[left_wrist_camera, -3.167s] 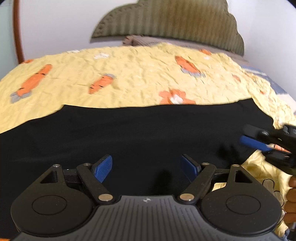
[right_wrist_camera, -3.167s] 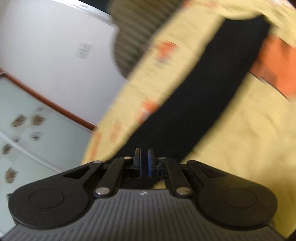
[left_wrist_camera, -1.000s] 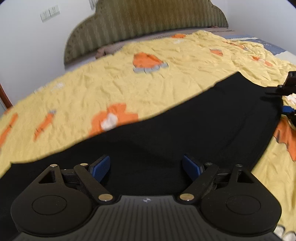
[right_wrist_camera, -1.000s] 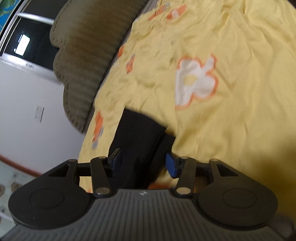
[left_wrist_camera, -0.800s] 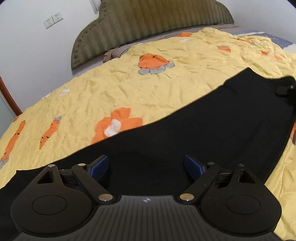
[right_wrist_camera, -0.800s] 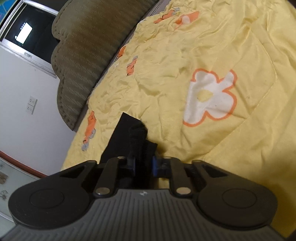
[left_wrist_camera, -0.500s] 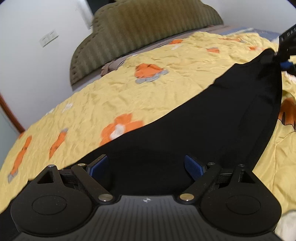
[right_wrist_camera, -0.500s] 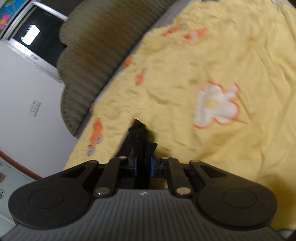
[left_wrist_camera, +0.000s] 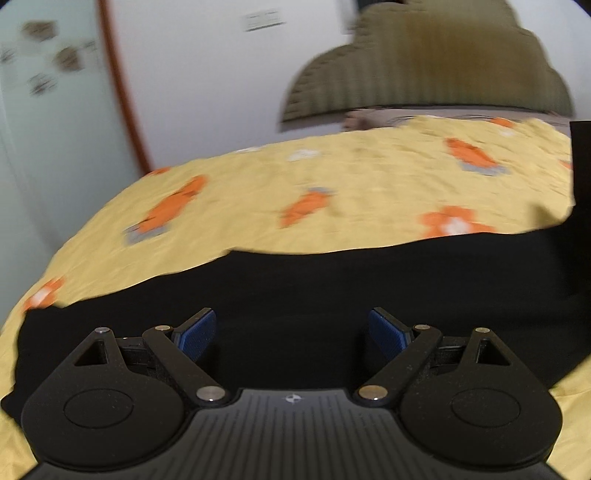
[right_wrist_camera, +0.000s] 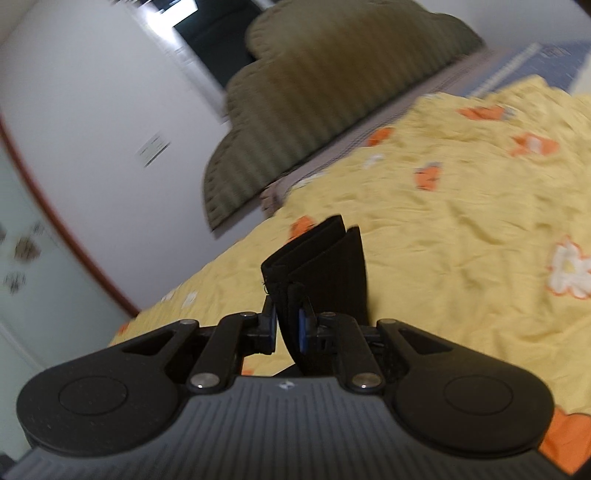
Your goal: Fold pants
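Bed point(left_wrist_camera: 332, 177) w/ 1 pants point(left_wrist_camera: 332, 288); 2 tools, right tool point(right_wrist_camera: 288, 325) clamps pants.

From my left wrist view, the black pants point(left_wrist_camera: 332, 280) run off the right edge of the frame, and their near edge disappears under the left gripper point(left_wrist_camera: 291, 334) body at the bottom, so I can't see how far they reach. Motion blur smears the yellow bedspread point(left_wrist_camera: 258, 192) prints and the wall plate point(left_wrist_camera: 264, 20) at the top; I can't tell what it is. In my right wrist view, the cloth drops behind the right gripper point(right_wrist_camera: 288, 325) housing, hiding the rest. The blurred headboard point(right_wrist_camera: 317, 92) is cut by the upper edge, and the dark opening point(right_wrist_camera: 207, 26) at the top is unreadable.
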The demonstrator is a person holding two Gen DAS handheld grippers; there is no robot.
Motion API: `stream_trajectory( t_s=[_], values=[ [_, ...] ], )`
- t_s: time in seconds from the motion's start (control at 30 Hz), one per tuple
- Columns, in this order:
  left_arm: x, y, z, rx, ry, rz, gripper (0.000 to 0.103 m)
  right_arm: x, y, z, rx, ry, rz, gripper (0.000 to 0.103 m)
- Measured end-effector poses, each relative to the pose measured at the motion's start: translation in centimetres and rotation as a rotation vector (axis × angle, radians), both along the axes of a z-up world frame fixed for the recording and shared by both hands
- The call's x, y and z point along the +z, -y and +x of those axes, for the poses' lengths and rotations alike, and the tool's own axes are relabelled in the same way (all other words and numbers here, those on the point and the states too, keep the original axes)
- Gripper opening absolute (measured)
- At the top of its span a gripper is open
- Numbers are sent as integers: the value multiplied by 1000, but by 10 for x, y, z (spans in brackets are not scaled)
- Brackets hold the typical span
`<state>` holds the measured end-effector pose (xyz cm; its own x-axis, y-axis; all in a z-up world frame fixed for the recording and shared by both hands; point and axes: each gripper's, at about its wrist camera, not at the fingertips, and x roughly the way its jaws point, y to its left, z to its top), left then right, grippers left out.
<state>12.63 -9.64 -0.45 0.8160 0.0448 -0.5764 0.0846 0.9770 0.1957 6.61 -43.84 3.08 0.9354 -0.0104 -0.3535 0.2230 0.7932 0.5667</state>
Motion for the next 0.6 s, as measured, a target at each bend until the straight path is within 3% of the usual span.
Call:
stream_trajectory(
  t_s=[0.23,0.37,0.47,0.6],
  values=[
    [-10,-59,-5,125,12,12,90,8,-110,14,221,0,-176,12],
    [-21,-75,-6,149,-22,-3,90,-28,-171,31,379,-92,-146,12],
    [-23,-81,-13,146,-8,-10,90,-55,-192,36,387,-167,-140,12],
    [-25,-82,-12,149,-9,-36,90,-55,-194,31,370,-166,-131,12]
  ],
)
